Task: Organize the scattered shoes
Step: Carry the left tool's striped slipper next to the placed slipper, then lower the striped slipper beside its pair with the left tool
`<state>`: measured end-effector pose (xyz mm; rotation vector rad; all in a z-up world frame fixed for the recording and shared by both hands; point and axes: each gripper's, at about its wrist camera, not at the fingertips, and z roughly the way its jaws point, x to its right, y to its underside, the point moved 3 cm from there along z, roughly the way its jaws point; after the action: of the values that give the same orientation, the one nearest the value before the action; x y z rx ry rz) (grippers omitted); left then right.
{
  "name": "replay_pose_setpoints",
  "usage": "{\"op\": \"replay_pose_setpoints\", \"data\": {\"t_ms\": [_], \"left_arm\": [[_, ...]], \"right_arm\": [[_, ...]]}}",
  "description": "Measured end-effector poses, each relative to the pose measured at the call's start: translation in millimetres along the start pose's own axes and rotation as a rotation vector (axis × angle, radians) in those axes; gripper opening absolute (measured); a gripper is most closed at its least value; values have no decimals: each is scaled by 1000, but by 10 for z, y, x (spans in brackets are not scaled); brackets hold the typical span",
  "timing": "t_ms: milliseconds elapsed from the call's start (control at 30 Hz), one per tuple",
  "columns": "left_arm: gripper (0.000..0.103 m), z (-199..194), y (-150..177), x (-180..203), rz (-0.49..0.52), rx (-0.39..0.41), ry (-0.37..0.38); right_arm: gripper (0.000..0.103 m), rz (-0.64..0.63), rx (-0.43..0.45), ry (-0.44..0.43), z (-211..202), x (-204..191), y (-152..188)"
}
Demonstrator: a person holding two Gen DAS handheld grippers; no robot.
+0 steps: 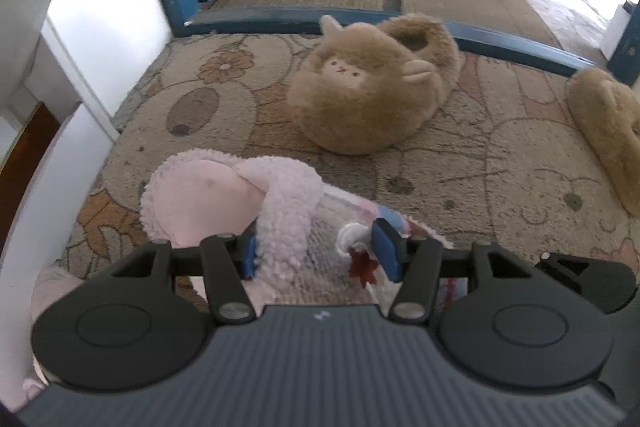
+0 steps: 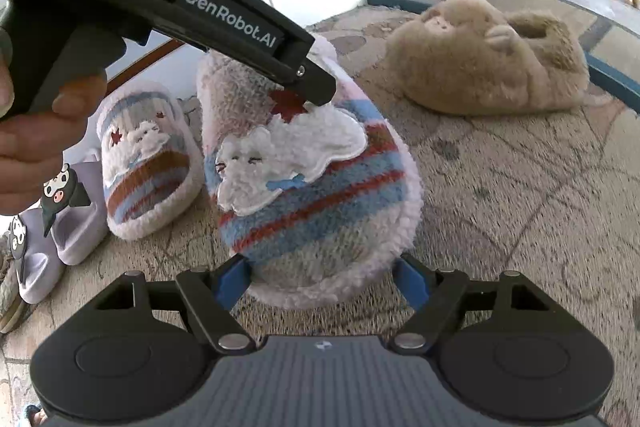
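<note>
Both grippers are pinching one striped slipper [image 2: 308,183] over the rug [image 2: 520,195]: left gripper [image 1: 316,251] clamping its fleecy collar, right gripper [image 2: 324,281] squeezing the toe (soft pile compresses), so it is risking slipping free beside its mate [image 2: 148,163].

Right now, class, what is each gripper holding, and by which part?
Both hold the striped slipper: the left gripper grips its fleecy top edge, the right gripper clasps its toe.

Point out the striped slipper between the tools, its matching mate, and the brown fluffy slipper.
striped slipper [image 2: 320,195], right wrist view, on the striped toe top.
matching mate [image 2: 148,163], right wrist view, on its striped upper.
brown fluffy slipper [image 1: 360,95], left wrist view, on the furry toe below the face.
</note>
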<state>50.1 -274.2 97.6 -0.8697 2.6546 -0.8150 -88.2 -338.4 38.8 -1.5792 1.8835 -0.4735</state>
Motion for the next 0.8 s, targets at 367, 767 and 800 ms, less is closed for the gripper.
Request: {"op": "replay_pose_setpoints", "data": {"t_ms": [367,767,800], "left_arm": [[55,28,-52,-372,-95,-11,-43],[55,28,-73,-591,-116,-7,-96],[55,30,-76,-607,-117,-8,-101]], "right_arm": [[79,-59,21,-26,172,-140,-227],[79,-93,19,-63,391,-240,-402],[79,-96,18,-67,413,-247,-420]]}}
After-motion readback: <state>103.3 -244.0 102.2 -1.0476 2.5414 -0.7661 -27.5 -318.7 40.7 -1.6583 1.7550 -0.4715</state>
